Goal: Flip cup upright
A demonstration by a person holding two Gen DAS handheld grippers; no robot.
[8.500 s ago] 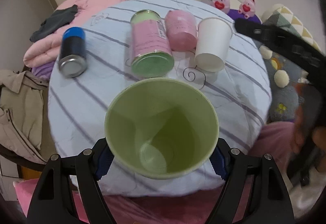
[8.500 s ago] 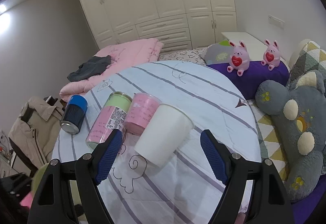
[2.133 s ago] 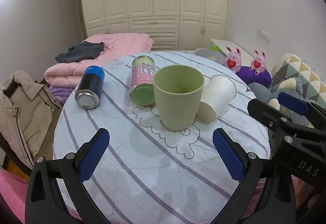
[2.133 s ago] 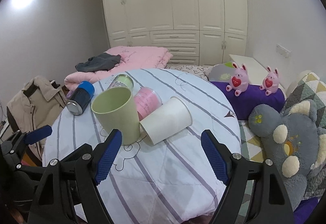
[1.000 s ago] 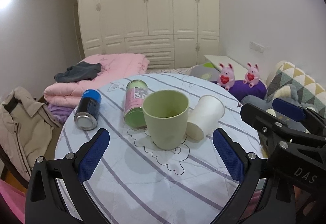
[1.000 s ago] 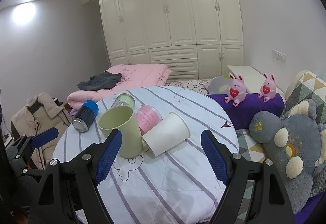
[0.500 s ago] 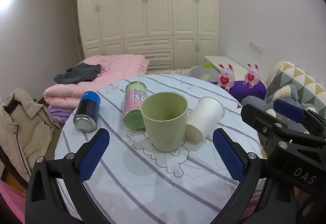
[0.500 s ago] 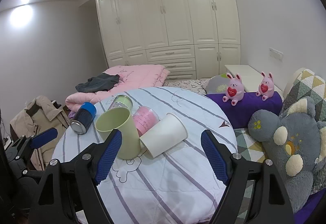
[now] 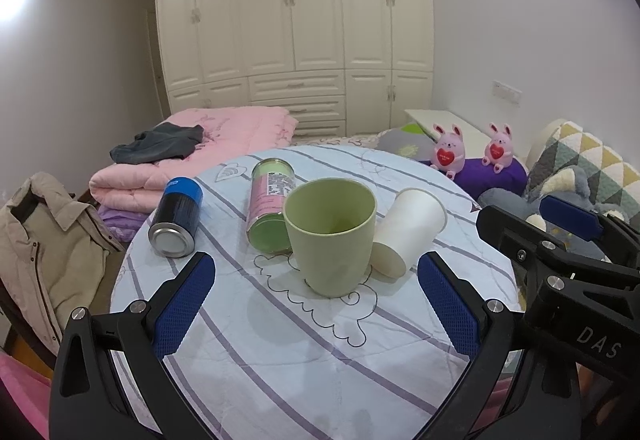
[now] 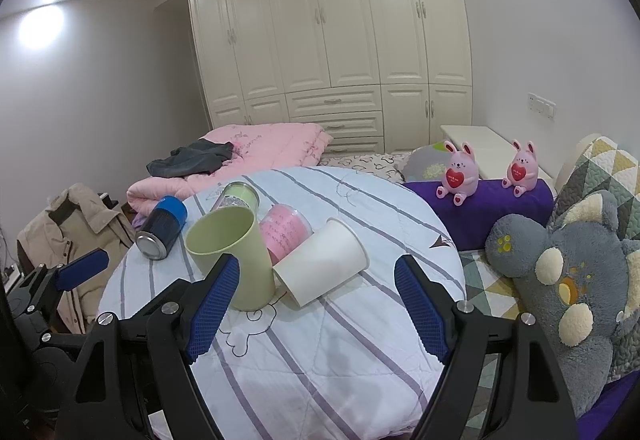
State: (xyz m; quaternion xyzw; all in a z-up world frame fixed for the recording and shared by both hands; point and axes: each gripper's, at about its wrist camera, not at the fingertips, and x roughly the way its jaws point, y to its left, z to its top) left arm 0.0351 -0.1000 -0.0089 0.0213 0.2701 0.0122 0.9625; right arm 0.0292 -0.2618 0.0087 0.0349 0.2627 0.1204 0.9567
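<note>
A light green cup (image 9: 330, 236) stands upright, mouth up, on the round table with a striped cloth (image 9: 288, 352); it also shows in the right wrist view (image 10: 234, 254). My left gripper (image 9: 316, 304) is open and empty, held back from the cup on the near side. My right gripper (image 10: 318, 310) is open and empty, to the right of the left one and near the table's front edge. A white paper cup (image 9: 408, 230) lies on its side just right of the green cup; it also shows in the right wrist view (image 10: 322, 266).
A pink and green canister (image 9: 270, 201) and a blue can (image 9: 176, 217) lie on their sides behind and left of the green cup. A pink tub (image 10: 284, 232) lies behind the cups. A beige jacket (image 9: 36, 252) hangs left. Plush toys (image 10: 568, 280) sit right of the table.
Both grippers have drawn slightly further back from the table over the last second. The green cup, held in my left gripper 8.5 s ago, stands free on the table.
</note>
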